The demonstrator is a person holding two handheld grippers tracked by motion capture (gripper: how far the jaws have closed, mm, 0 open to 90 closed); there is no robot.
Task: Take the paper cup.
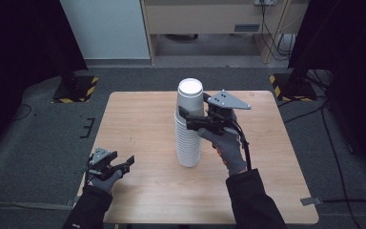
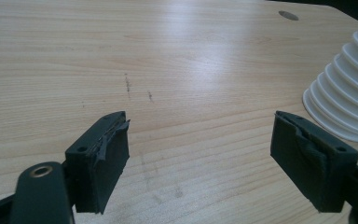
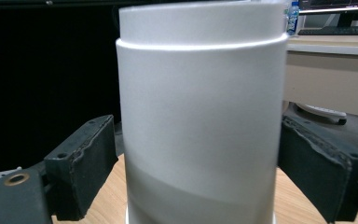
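A wooden table point(image 1: 138, 119) holds one tall stack of white paper cups point(image 1: 189, 125), nested upside down with their bases upward. The cups are too many and too tightly nested to count; the rims show as a ribbed column. Nothing can be seen inside any cup, since only their outsides and the flat base of the top cup face the cameras.

Two grippers are in use, one in each gloved hand. The right gripper point(image 1: 188, 117) is raised to the upper part of the stack. Its jaws are spread wide, one on each side of the top cup point(image 3: 200, 116), with a small gap showing between each pad and the cup wall, so it surrounds the cup without clamping it. One grey three-cornered plate point(image 1: 228, 100) sits on top of this gripper.

The left gripper point(image 1: 124, 162) rests low at the near left edge of the table, well apart from the stack. Its jaws are also spread wide, and between them lies only bare wood.

The left gripper view shows the bottom rims of the stack point(image 2: 345, 93) flaring out just beyond its right-hand finger, resting flat on the table. The right gripper view shows the smooth side of the top cup and the step where its base edge begins. In the high view the whole stack stands upright, between the two hands.
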